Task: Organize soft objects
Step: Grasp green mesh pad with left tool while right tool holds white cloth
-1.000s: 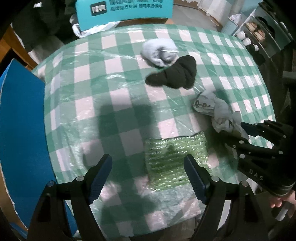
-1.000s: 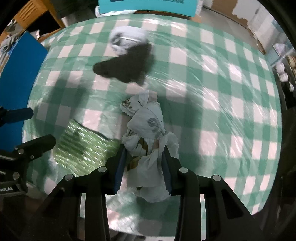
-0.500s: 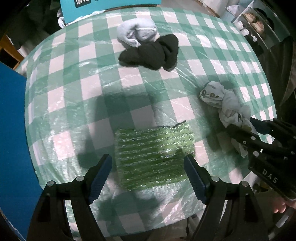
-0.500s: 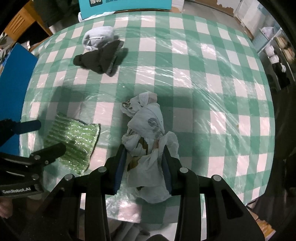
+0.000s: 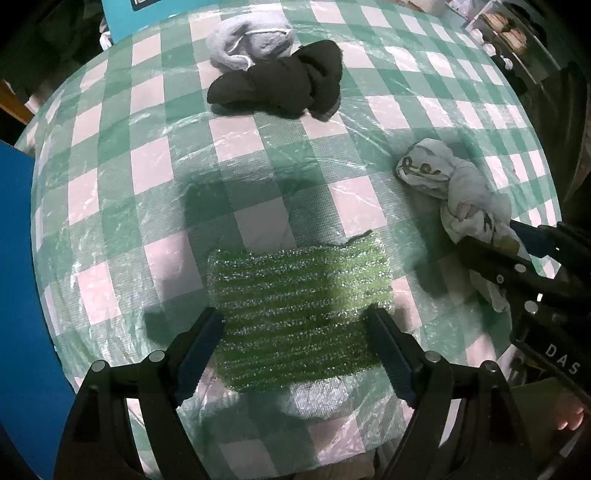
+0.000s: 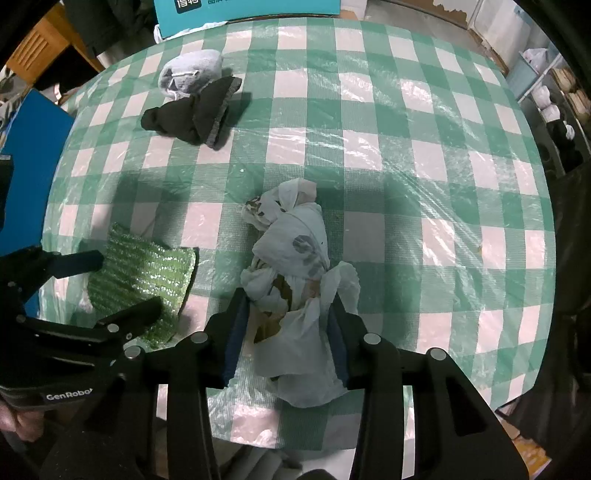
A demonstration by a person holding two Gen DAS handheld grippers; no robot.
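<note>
The tabletop [image 6: 406,122] is round and has a green and white check cloth with clear plastic over it. Four soft things lie on it. A shiny green cloth [image 5: 299,314] lies flat near the front edge. The left gripper [image 5: 295,347] hangs over it, pointing down. Its fingers [image 5: 201,350] stand wide apart, one at each side of the green cloth. They have just opened a bit more, and the blue pads do not press on the cloth. A white cloth with brown marks [image 6: 295,280] lies bunched up just to the right of the green cloth. The right gripper [image 6: 288,339] is down on its near end. The right fingers [image 6: 234,339] sit on both sides of the white cloth with the bunch between them. They have just been opening, but the cloth fills the gap, and I cannot tell if the pads squeeze it. Far back on the tabletop lies a black cloth [image 5: 280,86], all crumpled. A pale grey cloth [image 5: 247,42] sits right behind it and touches it. These two are well apart from the green and white cloths. A blue board [image 5: 18,277] stands at the left side of the tabletop. A teal box with white writing [image 6: 236,11] sits past the far edge.
</note>
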